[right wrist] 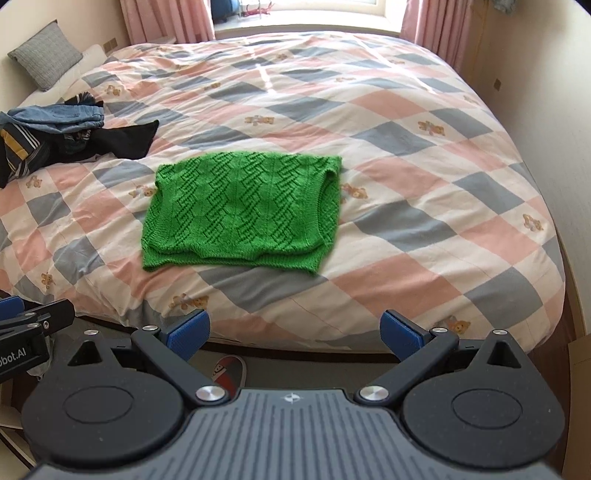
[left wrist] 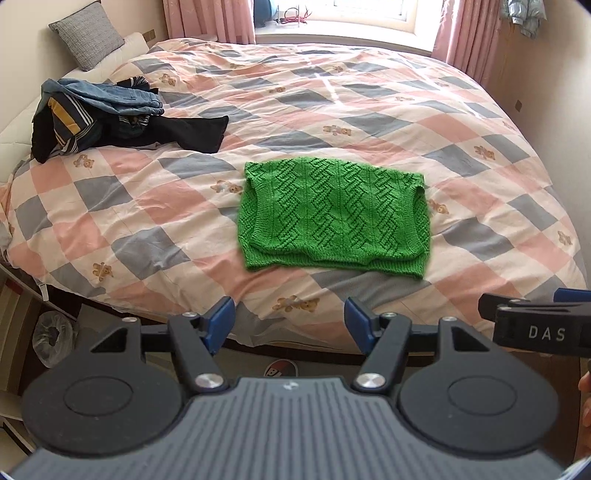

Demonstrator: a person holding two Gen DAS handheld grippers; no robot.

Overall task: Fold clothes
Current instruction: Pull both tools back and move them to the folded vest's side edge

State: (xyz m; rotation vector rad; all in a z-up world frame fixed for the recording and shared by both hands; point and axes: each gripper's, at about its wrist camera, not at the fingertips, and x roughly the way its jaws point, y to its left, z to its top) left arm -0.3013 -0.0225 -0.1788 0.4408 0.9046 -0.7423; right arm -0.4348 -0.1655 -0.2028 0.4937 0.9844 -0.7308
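Note:
A green knitted vest (left wrist: pixel 334 214) lies folded flat on the checked quilt (left wrist: pixel 388 110) near the bed's front edge; in the right wrist view the vest (right wrist: pixel 243 214) sits left of centre. My left gripper (left wrist: pixel 290 325) hangs open over the bed's front edge, short of the vest, nothing between its blue pads. My right gripper (right wrist: pixel 293 334) is also open and empty, held back from the bed. A heap of dark and denim clothes (left wrist: pixel 103 114) lies at the far left of the bed, also visible as a pile (right wrist: pixel 55 136) in the right wrist view.
A grey pillow (left wrist: pixel 86 35) leans at the headboard corner. Pink curtains (left wrist: pixel 469 33) frame the window behind the bed. A slipper (right wrist: pixel 229 373) lies on the floor under the bed's edge. A plastic bag (left wrist: pixel 53 338) sits on the floor at left. The other gripper's body (left wrist: pixel 535 328) shows at right.

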